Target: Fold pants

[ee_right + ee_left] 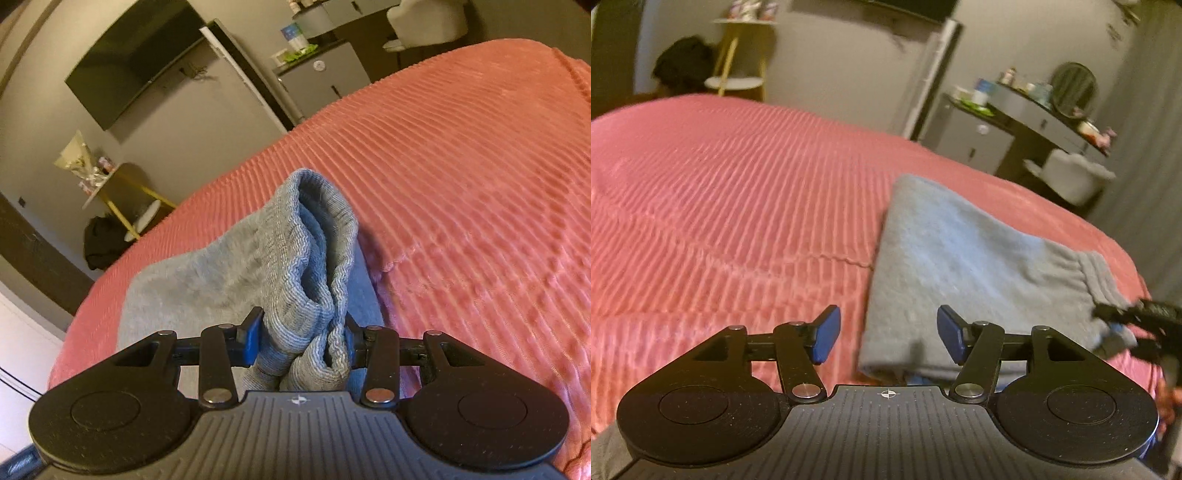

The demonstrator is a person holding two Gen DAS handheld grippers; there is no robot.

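Note:
Grey sweatpants (960,258) lie folded on a pink ribbed bedspread (720,203). My left gripper (888,334) is open and empty, hovering just above the near left edge of the pants. My right gripper (301,341) is shut on the bunched ribbed waistband (321,258) of the pants (221,266) and lifts it a little off the bedspread (461,184). The right gripper also shows in the left wrist view (1123,317) at the far right, gripping the waistband (1097,273).
Beyond the bed stand a grey dresser (975,136) with small items, a round mirror (1073,88), a white chair (1075,177), a yellow side table (735,81) and a wall TV (136,62). The bed edge drops off on the right.

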